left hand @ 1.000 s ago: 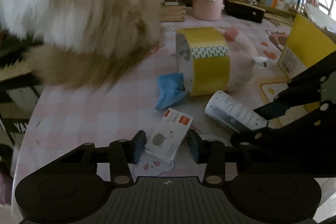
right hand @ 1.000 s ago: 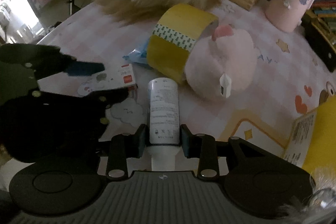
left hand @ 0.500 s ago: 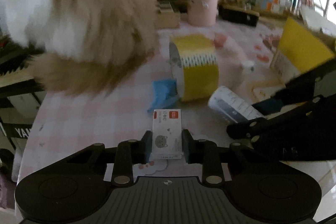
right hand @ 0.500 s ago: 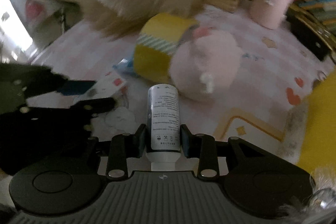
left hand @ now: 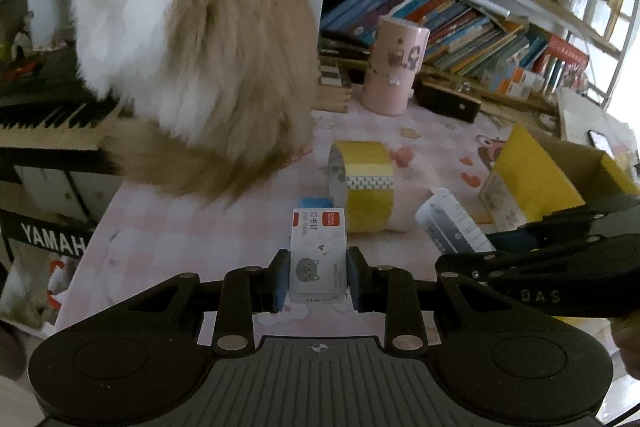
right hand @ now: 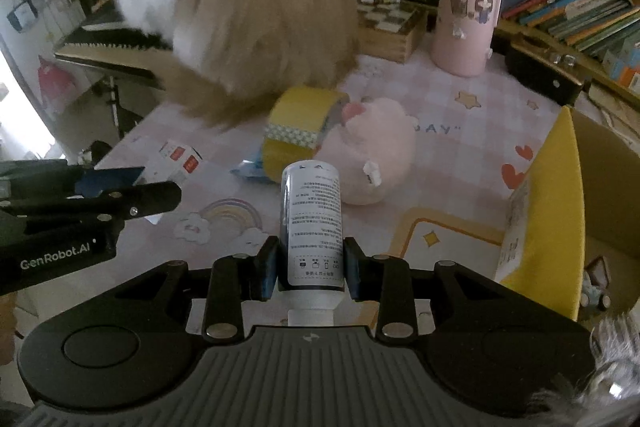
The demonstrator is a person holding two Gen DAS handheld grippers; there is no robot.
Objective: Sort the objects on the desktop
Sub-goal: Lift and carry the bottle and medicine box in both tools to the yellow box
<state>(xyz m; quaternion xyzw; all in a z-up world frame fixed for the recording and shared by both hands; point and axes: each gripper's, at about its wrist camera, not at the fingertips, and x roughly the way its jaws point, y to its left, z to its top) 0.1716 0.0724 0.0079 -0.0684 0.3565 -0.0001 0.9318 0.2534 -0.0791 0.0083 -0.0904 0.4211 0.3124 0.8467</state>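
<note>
My left gripper is shut on a small white staple box with a cat picture and holds it above the pink table. My right gripper is shut on a white bottle with printed text, also lifted. In the right wrist view the box and left gripper show at left. In the left wrist view the bottle and right gripper show at right. A yellow tape roll, a pink plush toy and a blue packet lie mid-table.
A fluffy cat sits on the table's far left. A yellow-flapped cardboard box stands open at right. A pink cylinder holder, a black case and bookshelves stand at the back. A keyboard is off the left edge.
My left gripper closed on the staple box and lifted it. My right gripper rose with the bottle. Both views now sit higher above the table.
</note>
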